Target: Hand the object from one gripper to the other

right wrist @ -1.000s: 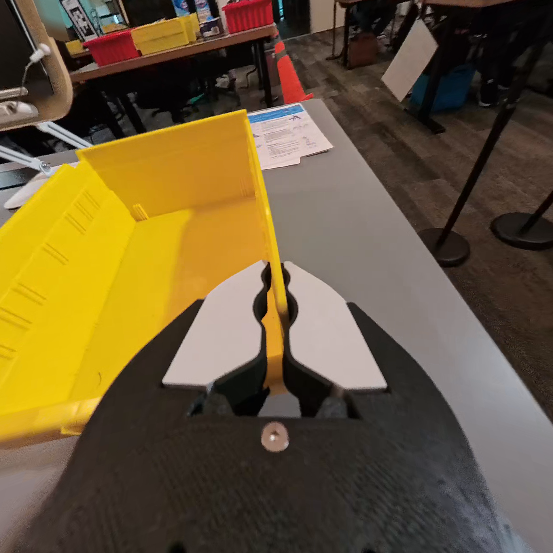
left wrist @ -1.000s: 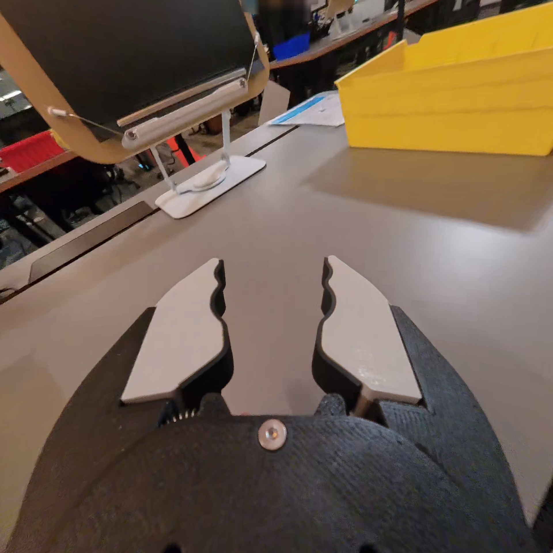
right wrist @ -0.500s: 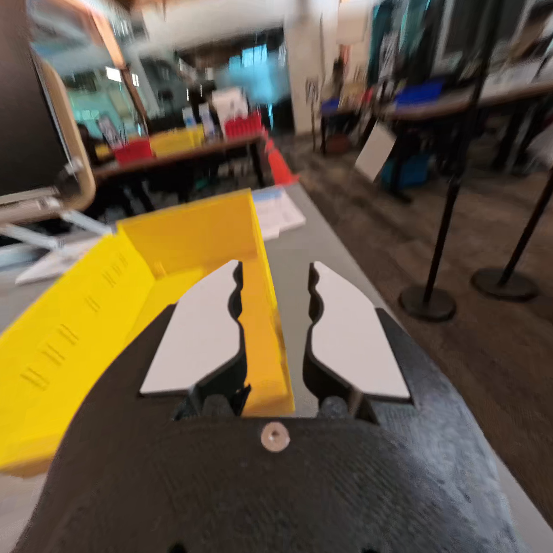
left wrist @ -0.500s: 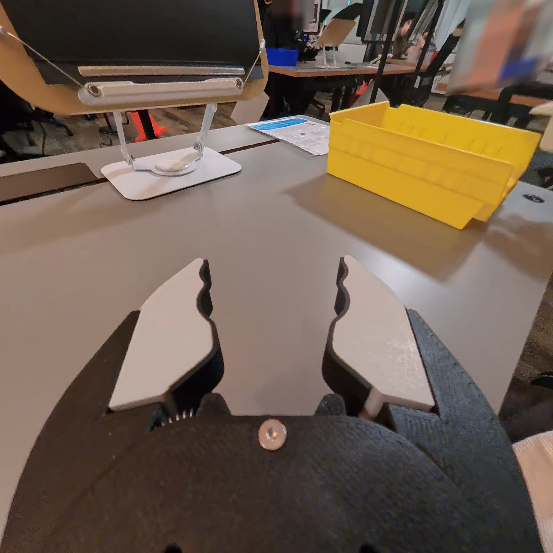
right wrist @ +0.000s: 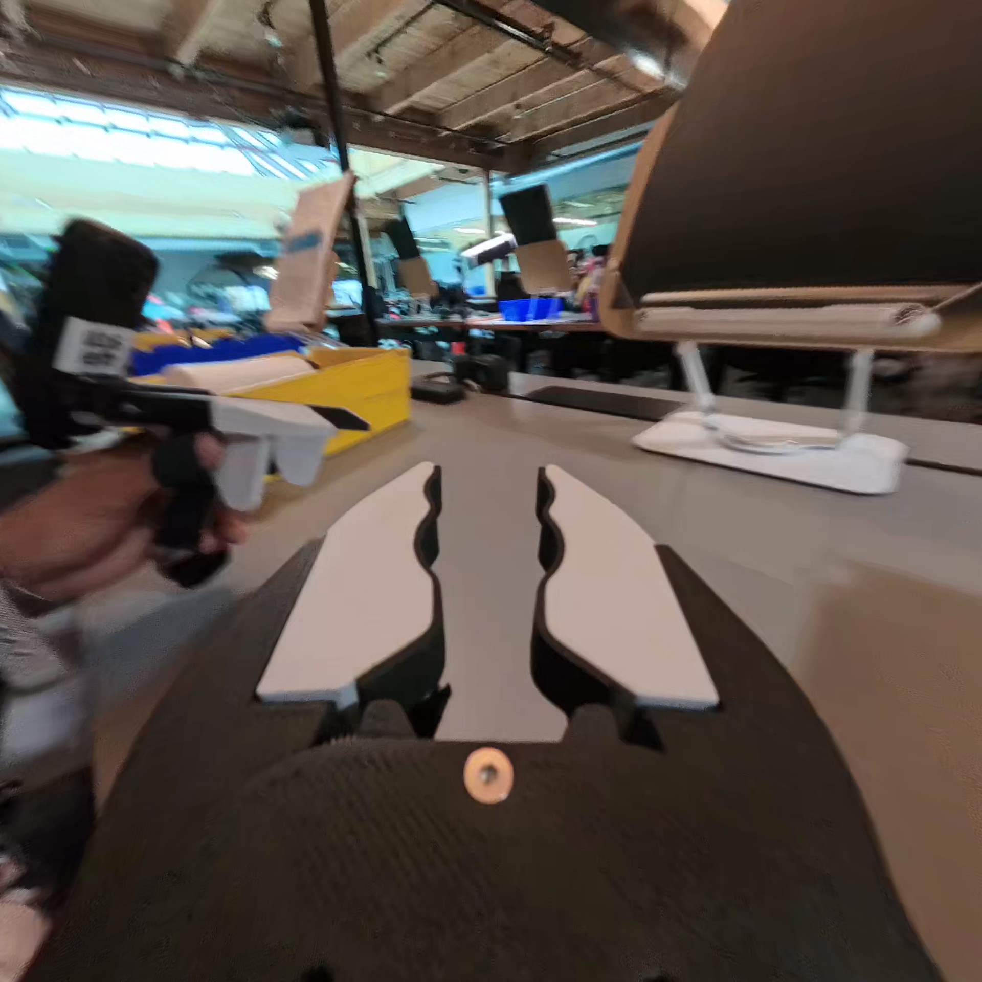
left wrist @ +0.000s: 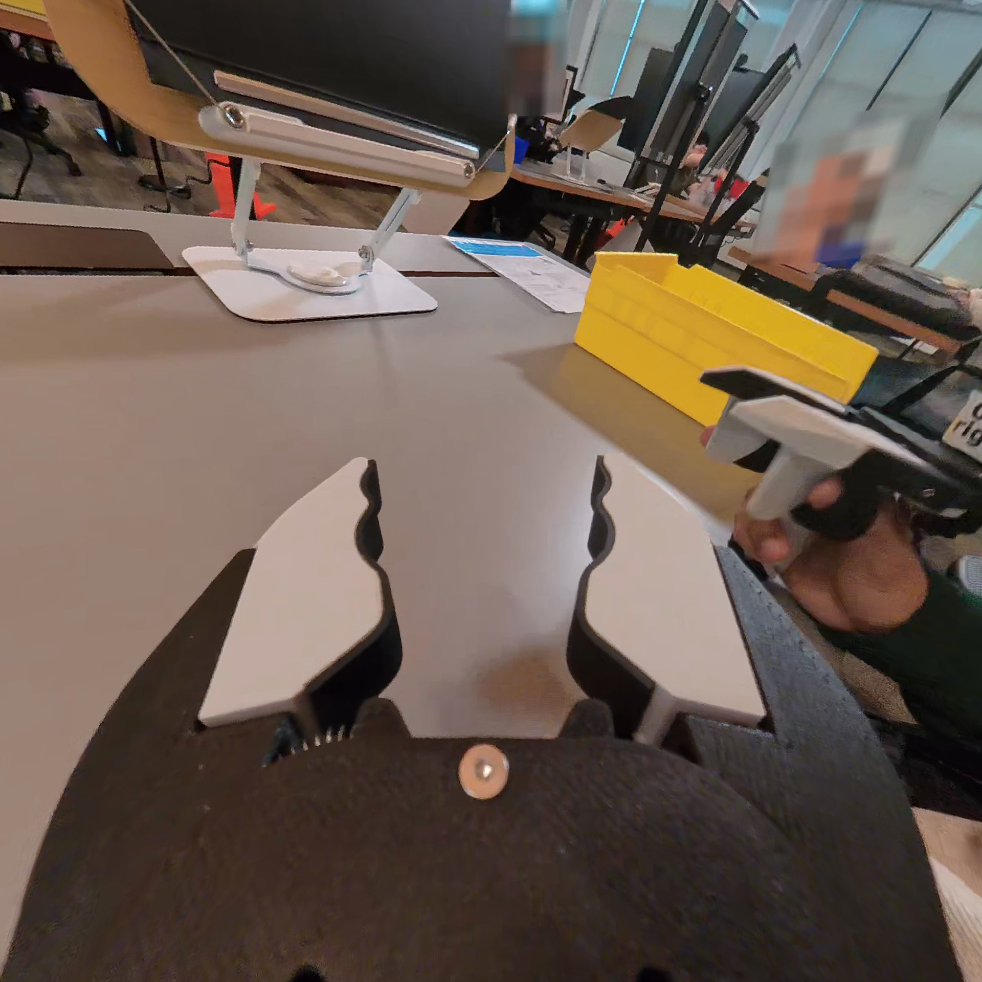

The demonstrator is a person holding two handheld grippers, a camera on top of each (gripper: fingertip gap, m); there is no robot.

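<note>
Right gripper (right wrist: 488, 470), lower centre of its view, now parted and empty, having released the yellow bin (left wrist: 712, 340), which rests on the grey table (left wrist: 265, 425) at right. Left gripper (left wrist: 483, 467) gapes empty; handover apparently not accomplished.

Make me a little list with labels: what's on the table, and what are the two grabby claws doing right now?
left hand-held gripper: open, nothing between its fingers, above the bare grey table
right hand-held gripper: open, empty, also over the table
yellow bin: sits on the table, neither gripper touches it
tablet stand: white base on the table, holds a dark screen in a tan frame
paper sheet: lies flat behind the bin
handover: not happening, no object is held
right view: blurred
</note>
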